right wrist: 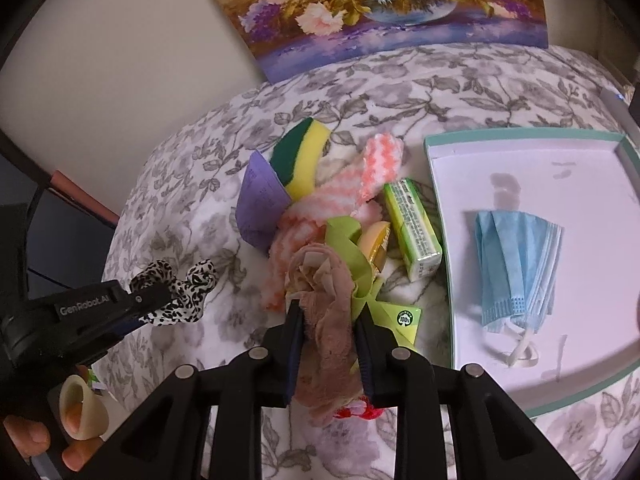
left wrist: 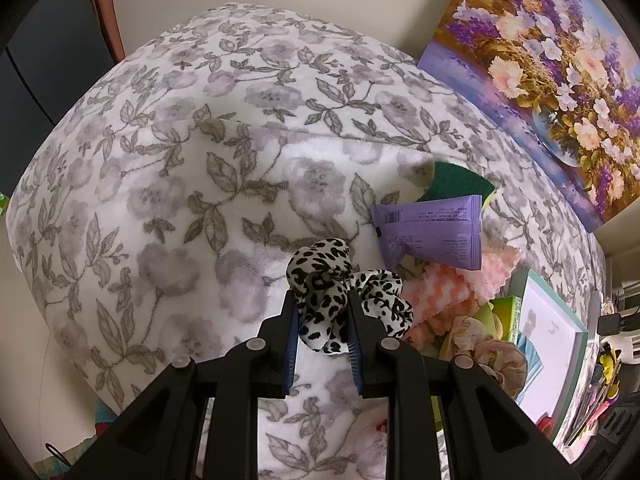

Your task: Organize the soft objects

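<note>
My left gripper (left wrist: 322, 300) is shut on a black-and-white leopard scrunchie (left wrist: 332, 276), held above the floral blanket; gripper and scrunchie (right wrist: 180, 288) also show at the left of the right wrist view. My right gripper (right wrist: 326, 308) is shut on a beige stocking (right wrist: 324, 304) lifted over the pile. The pile holds a pink-and-white cloth (right wrist: 376, 164), a green-yellow sponge (right wrist: 304, 152), a purple packet (right wrist: 258, 204) and a green tissue pack (right wrist: 412, 228). A blue face mask (right wrist: 516, 260) lies in the white tray (right wrist: 440, 184).
A floral blanket (left wrist: 180, 180) covers the surface. A flower painting (right wrist: 380, 4) leans on the wall behind. A lime-green wrapper (right wrist: 400, 320) and a yellow item (right wrist: 376, 240) lie in the pile. Clutter sits at the right edge of the left wrist view (left wrist: 608, 360).
</note>
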A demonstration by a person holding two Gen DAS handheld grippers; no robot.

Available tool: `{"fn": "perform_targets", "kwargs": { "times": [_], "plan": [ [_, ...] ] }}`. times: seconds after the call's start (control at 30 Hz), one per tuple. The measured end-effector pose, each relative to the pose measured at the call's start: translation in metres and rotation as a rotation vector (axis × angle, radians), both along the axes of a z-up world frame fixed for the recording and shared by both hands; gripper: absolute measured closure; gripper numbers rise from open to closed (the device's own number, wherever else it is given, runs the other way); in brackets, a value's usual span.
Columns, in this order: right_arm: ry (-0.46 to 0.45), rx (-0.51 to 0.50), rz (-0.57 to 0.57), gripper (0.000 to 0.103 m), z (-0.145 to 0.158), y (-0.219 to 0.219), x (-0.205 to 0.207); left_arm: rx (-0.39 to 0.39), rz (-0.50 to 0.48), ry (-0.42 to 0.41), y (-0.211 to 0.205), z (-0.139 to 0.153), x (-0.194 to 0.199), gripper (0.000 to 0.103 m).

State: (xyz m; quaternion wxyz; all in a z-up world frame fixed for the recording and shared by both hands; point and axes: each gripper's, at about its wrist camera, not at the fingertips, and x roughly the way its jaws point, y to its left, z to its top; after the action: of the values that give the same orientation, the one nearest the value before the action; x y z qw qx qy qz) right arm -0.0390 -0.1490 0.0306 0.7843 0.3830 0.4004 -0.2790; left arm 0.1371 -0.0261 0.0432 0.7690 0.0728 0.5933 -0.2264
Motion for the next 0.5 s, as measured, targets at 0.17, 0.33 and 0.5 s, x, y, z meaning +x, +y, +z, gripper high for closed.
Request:
{"fn": "perform_targets", "kwargs": {
  "times": [0.17,0.33,0.5],
  "plan": [
    [0.004,-0.007,-0.01,0.071,0.0,-0.001,-0.002,0.001,0.001,0.001,0.0,0.0,0.0,0.08],
    [0.001,-0.017,-0.015,0.072,0.002,-0.002,-0.004,0.003,0.0,0.003,-0.001,-0.001,-0.001,0.08],
    [-0.028,-0.051,-0.037,0.08,0.012,-0.004,-0.01,0.003,-0.003,0.0,-0.001,-0.001,-0.001,0.08]
  ]
}}
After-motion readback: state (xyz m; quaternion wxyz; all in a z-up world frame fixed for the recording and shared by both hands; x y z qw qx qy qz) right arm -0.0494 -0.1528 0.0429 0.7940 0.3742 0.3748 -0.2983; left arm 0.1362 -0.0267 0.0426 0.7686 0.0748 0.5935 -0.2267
